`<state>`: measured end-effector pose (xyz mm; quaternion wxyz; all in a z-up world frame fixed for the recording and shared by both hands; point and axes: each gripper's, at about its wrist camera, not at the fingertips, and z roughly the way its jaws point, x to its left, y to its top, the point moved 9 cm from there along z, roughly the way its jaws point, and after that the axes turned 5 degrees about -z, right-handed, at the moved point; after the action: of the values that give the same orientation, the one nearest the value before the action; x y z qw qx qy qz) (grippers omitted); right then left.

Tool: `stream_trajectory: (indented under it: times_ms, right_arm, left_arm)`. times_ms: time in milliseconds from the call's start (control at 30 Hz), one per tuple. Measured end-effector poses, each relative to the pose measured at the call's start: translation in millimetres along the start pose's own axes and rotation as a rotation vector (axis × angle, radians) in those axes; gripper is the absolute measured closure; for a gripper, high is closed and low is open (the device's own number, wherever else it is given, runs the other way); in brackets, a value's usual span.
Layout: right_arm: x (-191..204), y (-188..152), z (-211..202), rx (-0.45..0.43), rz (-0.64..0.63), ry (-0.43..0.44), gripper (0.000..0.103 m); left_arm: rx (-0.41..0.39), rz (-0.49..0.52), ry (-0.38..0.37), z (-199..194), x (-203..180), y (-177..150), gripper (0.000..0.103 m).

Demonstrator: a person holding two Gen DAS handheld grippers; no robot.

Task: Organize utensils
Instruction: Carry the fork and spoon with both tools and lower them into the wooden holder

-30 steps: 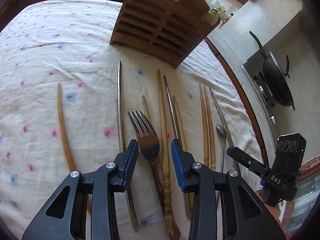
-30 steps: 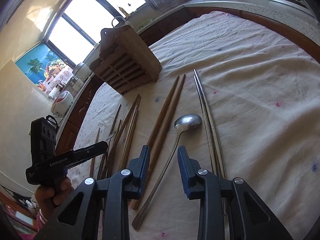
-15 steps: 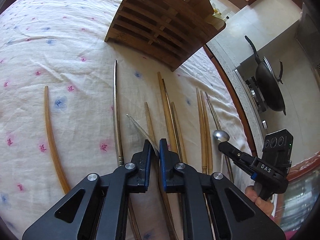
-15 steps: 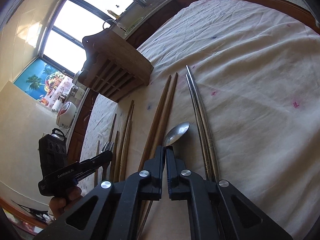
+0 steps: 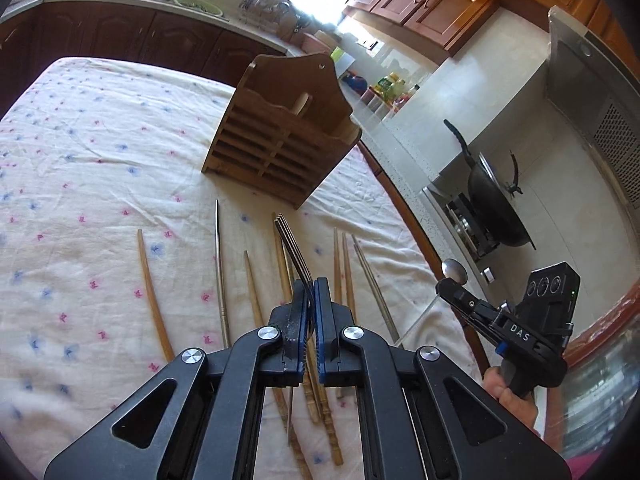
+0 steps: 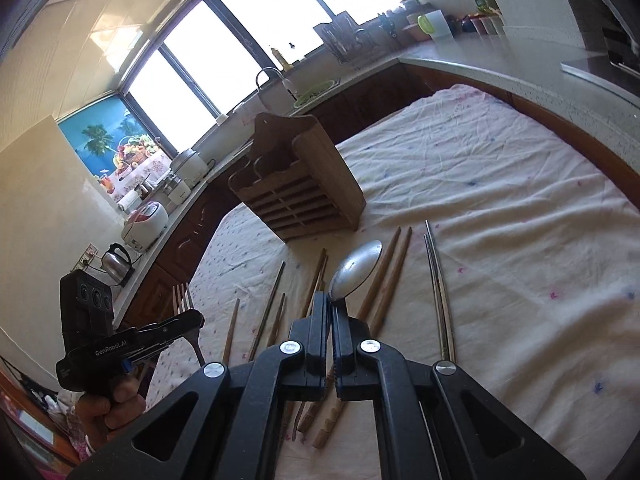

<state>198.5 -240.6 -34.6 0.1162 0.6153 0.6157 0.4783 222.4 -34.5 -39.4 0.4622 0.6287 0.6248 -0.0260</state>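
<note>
The fork (image 5: 294, 252) sits clamped in the left claw (image 5: 311, 312), whose fingers are pressed together on its neck, so the tines stick out ahead, turned edge-on in the left wrist view and lifted clear of the cloth. From the right wrist view the same fork (image 6: 183, 304) stands tines-up in that claw (image 6: 188, 320), its handle hanging below.

The spoon (image 6: 356, 270) is pinched in the right claw (image 6: 332, 312), fingers closed on the neck just under the bowl, the bowl raised and pointing toward the wooden utensil holder (image 6: 304, 192). In the left wrist view the spoon's bowl (image 5: 454, 270) shows above the tip of the right claw (image 5: 450, 288), off to the right and above the bench edge.

Below both claws, the remaining utensils lie in rough parallel on the bench, which is covered by a white flowered cloth (image 5: 100, 152). A lone wooden chopstick (image 5: 154, 300) is farthest left, then a single metal chopstick (image 5: 220, 272), then several wooden chopsticks (image 5: 252, 288) partly hidden by the left claw, a close wooden pair (image 5: 342, 264), and a metal pair (image 6: 438, 292) on the right.

The holder (image 5: 280, 140) stands upright on the cloth beyond the chopstick tips, its slatted front facing the claws and a round wooden piece showing inside its open top.

A black wok (image 5: 496, 208) rests on the stove at the right, off the bench.
</note>
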Motion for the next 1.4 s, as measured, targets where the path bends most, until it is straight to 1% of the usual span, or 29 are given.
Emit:
stream_trajectory:
  times_ms: [100, 233, 433, 633, 833, 933, 1033, 1200, 1300, 1400]
  right_arm:
    - [11.7, 11.4, -10.9, -0.041, -0.051, -0.013, 0.101]
    - [23.9, 23.9, -20.1, -0.090, -0.120, -0.045, 0.101]
    - [30.7, 38.4, -21.3, -0.124, -0.160, -0.064, 0.101]
    - [36.6, 60.2, -20.1, -0.164, -0.190, -0.081, 0.101]
    - [50.5, 96.6, -14.6, -0.232, -0.259, -0.104, 0.101]
    - [56.2, 120.2, -10.0, -0.266, -0.272, -0.106, 0.101]
    - [63.3, 147.4, -8.0, -0.321, -0.285, -0.108, 0.101]
    - [71.2, 186.4, 10.5, -0.382, -0.313, -0.130, 0.101]
    - [70.7, 198.5, 36.2, -0.374, -0.333, -0.150, 0.101]
    - [64.0, 196.8, 68.8, -0.336, -0.353, -0.180, 0.101]
  left_arm:
    - [-0.041, 0.008, -0.014, -14.8, -8.0, 7.5, 0.101]
    - [-0.096, 0.041, 0.016, -25.3, -11.9, 18.5, 0.101]
    - [-0.127, 0.039, 0.008, -30.1, -13.9, 32.6, 0.101]
    - [-0.164, 0.051, 0.000, -32.6, -20.4, 57.8, 0.101]
    - [-0.243, 0.080, -0.006, -38.3, -31.5, 103.6, 0.101]
    - [-0.291, 0.090, -0.014, -40.9, -37.2, 132.4, 0.101]
    - [-0.340, 0.091, -0.032, -40.6, -42.3, 164.3, 0.101]
    - [-0.414, 0.113, -0.015, -23.4, -44.0, 216.8, 0.101]
    - [-0.429, 0.100, 0.016, -0.5, -30.2, 235.9, 0.101]
    - [-0.413, 0.083, 0.011, 25.6, -13.8, 241.8, 0.101]
